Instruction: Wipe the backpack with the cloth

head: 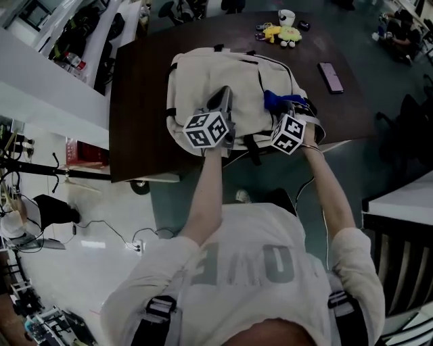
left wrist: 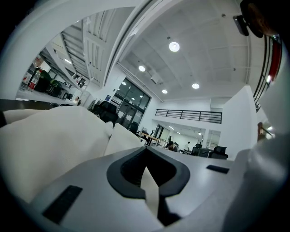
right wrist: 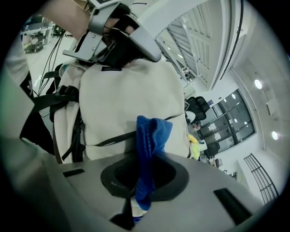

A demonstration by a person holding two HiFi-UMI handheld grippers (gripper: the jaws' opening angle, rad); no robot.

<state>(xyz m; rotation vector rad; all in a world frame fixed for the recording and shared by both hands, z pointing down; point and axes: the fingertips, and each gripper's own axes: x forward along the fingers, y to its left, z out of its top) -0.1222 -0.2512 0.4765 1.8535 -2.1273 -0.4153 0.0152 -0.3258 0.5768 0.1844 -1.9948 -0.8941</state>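
A cream backpack [head: 203, 74] lies on the dark brown table [head: 139, 108], its black straps hanging toward me. My left gripper [head: 222, 100] rests on its near middle, shut on a fold of the cream fabric [left wrist: 152, 190]; in the left gripper view the backpack [left wrist: 54, 145] bulges to the left. The right gripper view shows that left gripper [right wrist: 115, 43] clamped on the backpack [right wrist: 131, 99] at its far side. My right gripper [head: 289, 111] is shut on a blue cloth [head: 273, 100], which stands up out of the jaws [right wrist: 152, 136] just in front of the bag's near right side.
A dark phone [head: 331, 76] lies on the table right of the bag. At the far edge are a yellow plush toy [head: 284, 34] and a white cup [head: 287, 17]. The table's near edge runs just under the grippers. Chairs stand at the right.
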